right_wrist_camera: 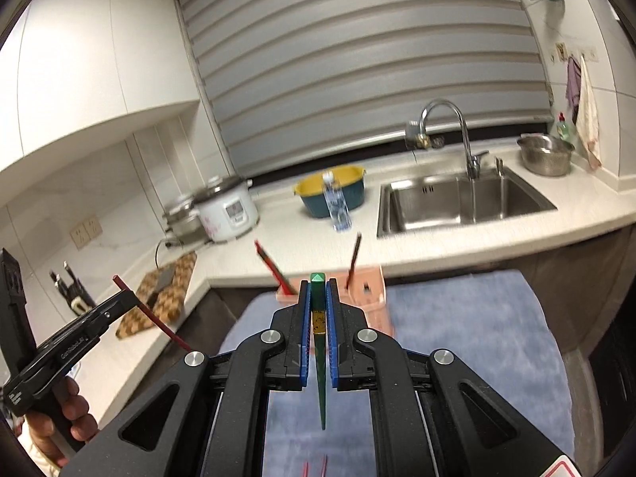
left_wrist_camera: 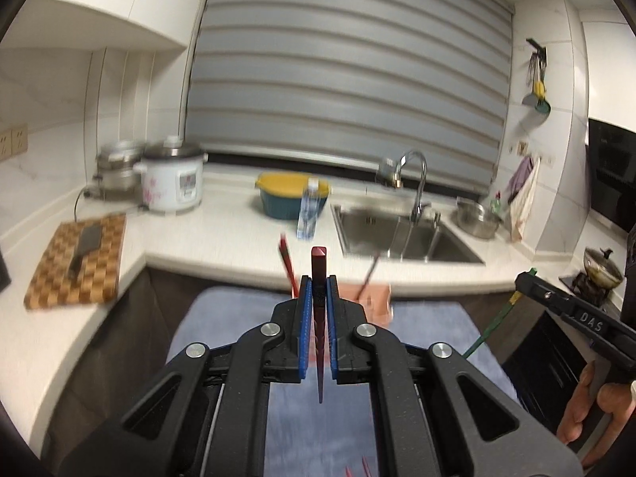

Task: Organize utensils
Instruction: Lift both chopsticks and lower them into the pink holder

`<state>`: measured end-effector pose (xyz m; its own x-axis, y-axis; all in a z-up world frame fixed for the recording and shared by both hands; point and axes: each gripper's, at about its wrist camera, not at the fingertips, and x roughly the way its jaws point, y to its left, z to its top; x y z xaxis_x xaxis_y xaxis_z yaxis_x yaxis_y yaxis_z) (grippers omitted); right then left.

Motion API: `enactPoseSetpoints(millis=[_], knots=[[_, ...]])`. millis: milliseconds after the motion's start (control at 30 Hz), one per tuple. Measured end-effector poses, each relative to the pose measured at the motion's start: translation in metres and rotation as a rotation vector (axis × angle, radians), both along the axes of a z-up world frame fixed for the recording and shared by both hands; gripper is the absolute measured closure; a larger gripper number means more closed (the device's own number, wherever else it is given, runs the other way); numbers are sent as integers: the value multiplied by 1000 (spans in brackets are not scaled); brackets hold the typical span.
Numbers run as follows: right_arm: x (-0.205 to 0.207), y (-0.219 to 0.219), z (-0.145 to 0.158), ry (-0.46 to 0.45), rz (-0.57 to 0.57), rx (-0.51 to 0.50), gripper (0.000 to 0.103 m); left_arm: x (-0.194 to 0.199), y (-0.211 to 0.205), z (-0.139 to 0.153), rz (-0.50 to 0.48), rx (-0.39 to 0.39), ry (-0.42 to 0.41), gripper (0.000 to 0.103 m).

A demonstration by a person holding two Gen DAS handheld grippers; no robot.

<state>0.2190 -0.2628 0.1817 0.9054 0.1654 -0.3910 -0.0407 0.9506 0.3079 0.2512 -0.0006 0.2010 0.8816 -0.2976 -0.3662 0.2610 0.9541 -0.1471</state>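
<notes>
My left gripper (left_wrist_camera: 319,278) is shut on a dark red chopstick (left_wrist_camera: 319,266); its square end points forward and its thin tip points back toward the camera. My right gripper (right_wrist_camera: 318,284) is shut the same way on a green chopstick (right_wrist_camera: 318,310). Both are held in the air over a blue-grey mat (right_wrist_camera: 457,318), just short of a pink holder (right_wrist_camera: 371,298). A red chopstick (right_wrist_camera: 270,266) and a brown one (right_wrist_camera: 354,256) stand tilted in that holder. Each view shows the other gripper from the side: the right gripper (left_wrist_camera: 524,278) and the left gripper (right_wrist_camera: 123,298).
Behind the holder runs a white counter (left_wrist_camera: 222,234) with a sink (left_wrist_camera: 401,234) and tap, a water bottle (left_wrist_camera: 308,210), a yellow-teal bowl (left_wrist_camera: 286,194), a rice cooker (left_wrist_camera: 171,183) and a checkered board (left_wrist_camera: 75,262) bearing a cleaver. Tips of red chopsticks (right_wrist_camera: 316,467) lie on the mat below.
</notes>
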Motion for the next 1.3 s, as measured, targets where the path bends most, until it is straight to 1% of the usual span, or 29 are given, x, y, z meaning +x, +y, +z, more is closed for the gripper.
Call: enactPoseSetpoints(millis=[200,300,400,467,600,700,800,900,1067,1133,1200,1300], knots=[[68,5,37,-80,-30,0,96,54,-10,35,3,-31,-87,96],[97,9,48,-110,-49,-16,96,79,-14,42,12,-37,-114,96],[129,8,50,-120,-67,-15,96,102,-17,39,21,-38,-118,96],[145,7,46,-118,-74,-12,96,119,-20,32,23,-36,-103,96],[178,3,24,-64,-81,-2,96,146,-26,9,20,-29,-43,96],[189,-1,4,-18,-70,29,96,156,-29,-9,21,-16,-11,96],[194,-2,-14,21,-65,22,96,166,-31,-26,23,-11,25,96],[197,1,-26,47,-58,12,96,174,-32,-39,28,-14,56,96],[198,1,-37,78,-50,1,95,178,-30,-51,26,-35,91,96],[196,-1,-39,76,-58,0,91,176,-31,-53,27,-31,97,95],[194,-4,-41,80,-64,4,90,174,-33,-55,29,-18,103,94],[190,-6,-41,83,-66,10,90,169,-35,-56,35,-9,105,86]])
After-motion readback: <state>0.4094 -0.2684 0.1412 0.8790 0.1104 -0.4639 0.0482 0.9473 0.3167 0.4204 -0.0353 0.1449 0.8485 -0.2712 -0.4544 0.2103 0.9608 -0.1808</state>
